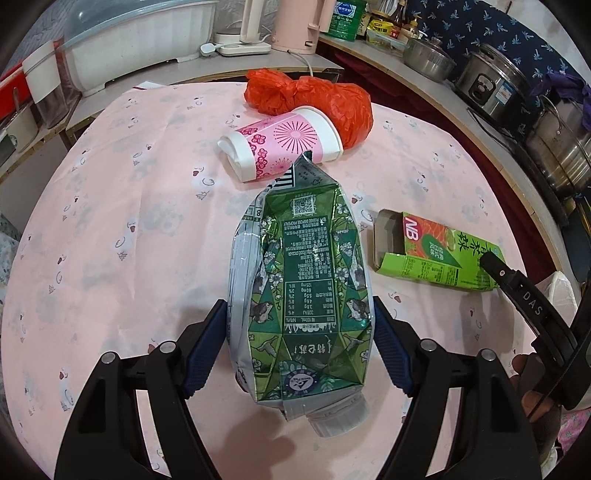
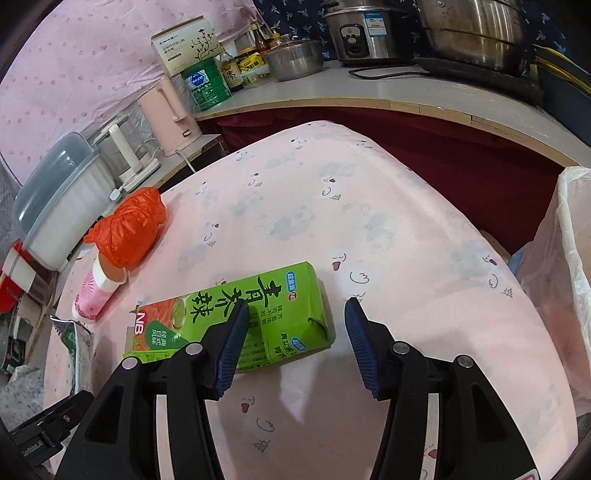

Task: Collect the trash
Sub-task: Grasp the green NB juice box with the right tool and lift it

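My left gripper (image 1: 299, 314) is shut on a crushed green drink carton (image 1: 306, 291) and holds it above the pink tablecloth. Its edge shows in the right wrist view (image 2: 74, 336). A pink paper cup (image 1: 280, 147) lies on its side beyond it, with a crumpled orange plastic bag (image 1: 314, 99) behind. A green cardboard box (image 1: 436, 251) with an open end lies to the right. My right gripper (image 2: 295, 314) is open and empty, with its left finger over the green box (image 2: 236, 317). The cup (image 2: 92, 295) and the bag (image 2: 129, 225) lie far left.
A bin lined with a white bag (image 2: 569, 258) stands at the table's right edge. A counter behind holds steel pots (image 1: 561, 158), a rice cooker (image 2: 365, 33), bottles and a pink kettle (image 2: 170, 114). A white dish rack with a lid (image 1: 140, 44) stands at the back left.
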Motion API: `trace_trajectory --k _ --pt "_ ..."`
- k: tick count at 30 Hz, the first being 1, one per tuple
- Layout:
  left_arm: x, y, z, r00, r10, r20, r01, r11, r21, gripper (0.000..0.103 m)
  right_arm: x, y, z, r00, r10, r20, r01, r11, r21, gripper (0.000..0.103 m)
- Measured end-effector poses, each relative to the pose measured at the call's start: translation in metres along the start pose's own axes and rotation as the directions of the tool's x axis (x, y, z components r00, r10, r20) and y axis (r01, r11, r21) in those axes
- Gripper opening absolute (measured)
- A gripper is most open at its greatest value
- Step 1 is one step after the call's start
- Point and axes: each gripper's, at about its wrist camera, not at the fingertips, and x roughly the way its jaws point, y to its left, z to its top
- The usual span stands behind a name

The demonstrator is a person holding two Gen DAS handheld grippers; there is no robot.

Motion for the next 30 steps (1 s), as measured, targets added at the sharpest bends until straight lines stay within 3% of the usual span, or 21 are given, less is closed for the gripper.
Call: trace_trajectory --k 7,12,17,20,22,26,30 --pt "0.003 -0.001 -0.004 1.0 0.001 -0.012 -0.001 1.0 0.006 0.072 -0.004 0.005 -0.005 0.999 0.044 -0.018 -0.044 0.999 0.002 0.031" --pt "0.0 0.001 -0.009 1.0 0.007 -0.014 -0.007 1.0 0.002 0.072 -0.017 0.009 -0.024 0.995 0.083 -0.063 -0.082 0.996 0.019 0.031" --pt "-0.002 0.007 -0.013 1.0 0.012 -0.018 -0.012 1.0 -0.01 0.072 -0.038 0.036 -0.051 0.986 0.107 -0.126 -0.117 0.99 -0.078 0.031" --pt "-0.005 0.012 -0.014 1.0 0.013 -0.015 -0.013 1.0 -0.018 0.072 -0.051 0.048 -0.049 0.993 0.083 -0.083 -0.094 0.985 -0.142 0.041" --pt "-0.006 0.016 -0.014 1.0 0.013 -0.014 -0.014 1.0 -0.025 0.072 -0.056 0.056 -0.04 0.996 0.08 -0.047 -0.087 0.981 -0.175 0.058" --pt "-0.008 0.022 -0.015 1.0 0.02 -0.014 -0.021 0.999 -0.035 0.072 -0.04 0.07 -0.018 0.99 0.122 -0.075 -0.136 0.964 -0.227 0.059" --pt "-0.009 0.028 -0.014 1.0 0.025 -0.012 -0.026 0.999 -0.044 0.072 0.0 0.086 -0.012 0.965 0.154 -0.21 -0.215 0.928 -0.305 0.06"
